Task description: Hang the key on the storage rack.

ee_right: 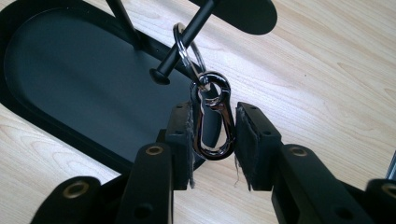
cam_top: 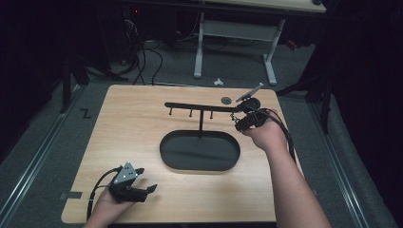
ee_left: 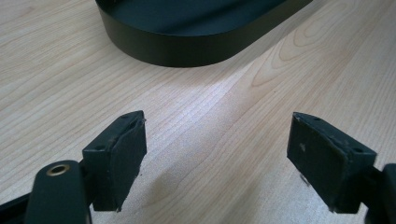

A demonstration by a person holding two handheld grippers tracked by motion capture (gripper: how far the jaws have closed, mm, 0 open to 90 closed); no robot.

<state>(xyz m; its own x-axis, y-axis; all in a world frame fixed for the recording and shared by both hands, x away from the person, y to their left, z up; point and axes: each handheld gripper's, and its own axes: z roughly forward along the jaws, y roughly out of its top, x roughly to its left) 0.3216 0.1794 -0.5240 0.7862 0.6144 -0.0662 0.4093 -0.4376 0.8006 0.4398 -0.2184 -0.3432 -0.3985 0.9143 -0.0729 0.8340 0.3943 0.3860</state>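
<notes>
Carabiner keyring point(ee_right: 212, 119) hangs at the rack's point(cam_top: 199, 106) 3 o'clock end, split ring looped over a peg point(ee_right: 184, 44), above the oval tray point(cam_top: 199, 151). At 7 o'clock on the worktop point(cam_top: 138, 128) my left hand-held gripper point(ee_left: 215, 158) rests, jaws apart, nothing between them. My right hand-held gripper point(ee_right: 214, 140) is clamped on the carabiner. Risk: letting go before the ring seats past the peg's knob; it could slide off into the tray. A sideways tug might tip the rack.

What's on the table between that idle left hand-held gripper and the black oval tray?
Nothing: the left gripper view shows bare wood between the left hand-held gripper and the tray.
</notes>
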